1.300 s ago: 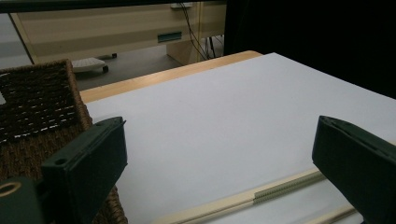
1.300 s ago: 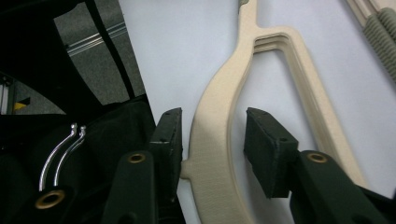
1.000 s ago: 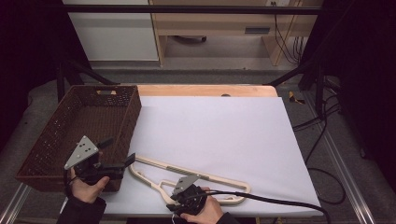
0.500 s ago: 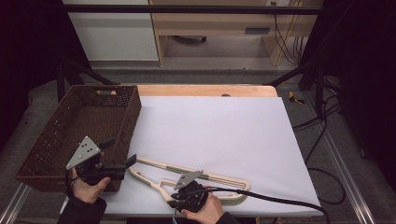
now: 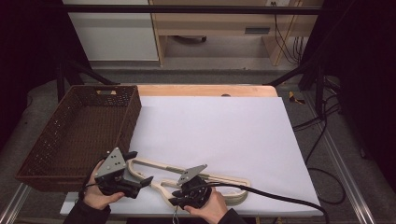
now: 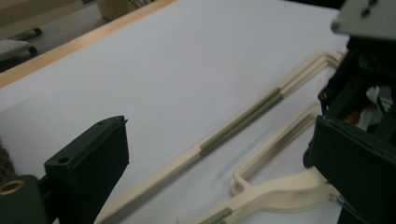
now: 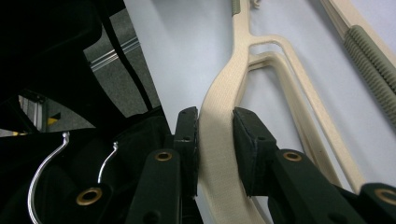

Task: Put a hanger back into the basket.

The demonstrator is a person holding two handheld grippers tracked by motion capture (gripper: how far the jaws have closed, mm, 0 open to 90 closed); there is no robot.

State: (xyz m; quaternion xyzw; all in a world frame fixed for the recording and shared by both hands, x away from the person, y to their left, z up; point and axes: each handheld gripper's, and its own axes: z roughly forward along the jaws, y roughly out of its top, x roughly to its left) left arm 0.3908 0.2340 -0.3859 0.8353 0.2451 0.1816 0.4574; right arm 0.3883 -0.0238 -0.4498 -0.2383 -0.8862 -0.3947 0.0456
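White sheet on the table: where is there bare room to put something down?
The white sheet is bare from the wooden edge down to the hangers, and right of the basket. The near edge is crowded: hangers, left tool, right tool.

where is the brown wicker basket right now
In the high view the brown wicker basket sits at the table's left side, just beyond the left gripper, left of the cream plastic hangers.

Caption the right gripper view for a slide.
Right gripper shut on a cream wooden clothes hanger lying on the white table sheet.
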